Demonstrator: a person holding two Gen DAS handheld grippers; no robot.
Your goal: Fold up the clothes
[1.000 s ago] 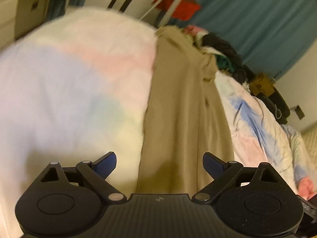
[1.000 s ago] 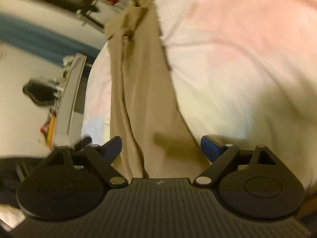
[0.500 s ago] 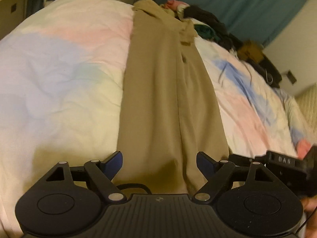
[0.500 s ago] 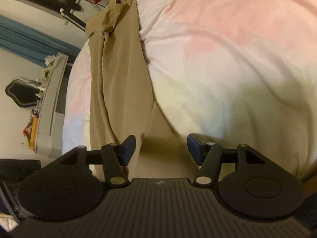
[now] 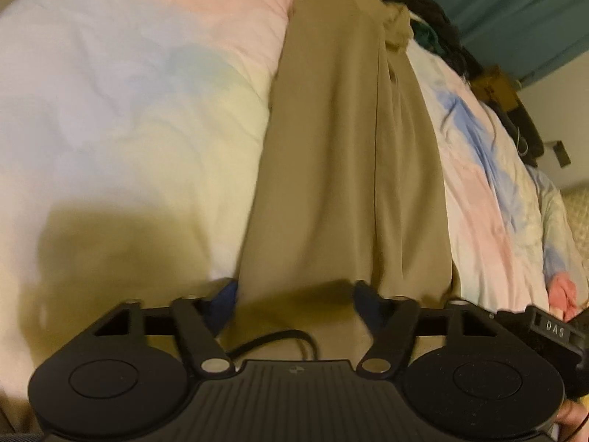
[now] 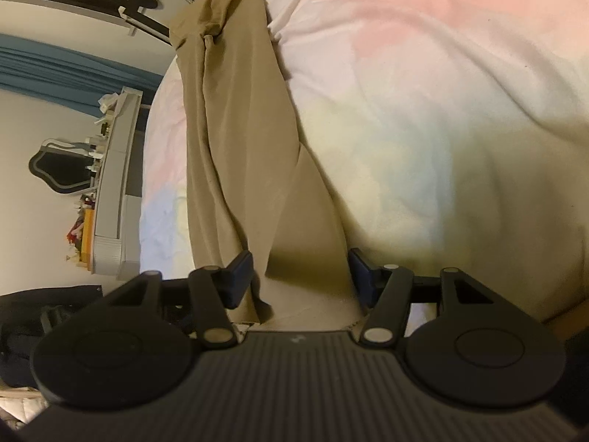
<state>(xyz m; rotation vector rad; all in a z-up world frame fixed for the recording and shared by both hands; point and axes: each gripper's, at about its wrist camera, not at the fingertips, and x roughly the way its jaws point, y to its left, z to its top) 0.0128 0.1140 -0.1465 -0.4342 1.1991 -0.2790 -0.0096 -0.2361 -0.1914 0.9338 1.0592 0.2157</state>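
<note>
A long tan garment (image 5: 342,154) lies stretched out along a pastel tie-dye bedspread (image 5: 129,103), folded lengthwise into a narrow strip. My left gripper (image 5: 294,300) is open and hangs low over the garment's near end, its jaws on either side of the cloth. In the right wrist view the same tan garment (image 6: 239,140) runs away to the upper left. My right gripper (image 6: 300,272) is open over its near end, with the cloth's corner between the jaws. Neither gripper holds anything.
A pile of dark and coloured clothes (image 5: 434,25) lies at the far end of the bed below a teal curtain (image 5: 515,3). A grey shelf with clutter (image 6: 110,199) stands beside the bed. The right gripper's body (image 5: 552,328) shows at the left view's right edge.
Both grippers have dropped lower and closer to the garment's near end. The right gripper's jaws narrowed half a second ago and are wider again now.
</note>
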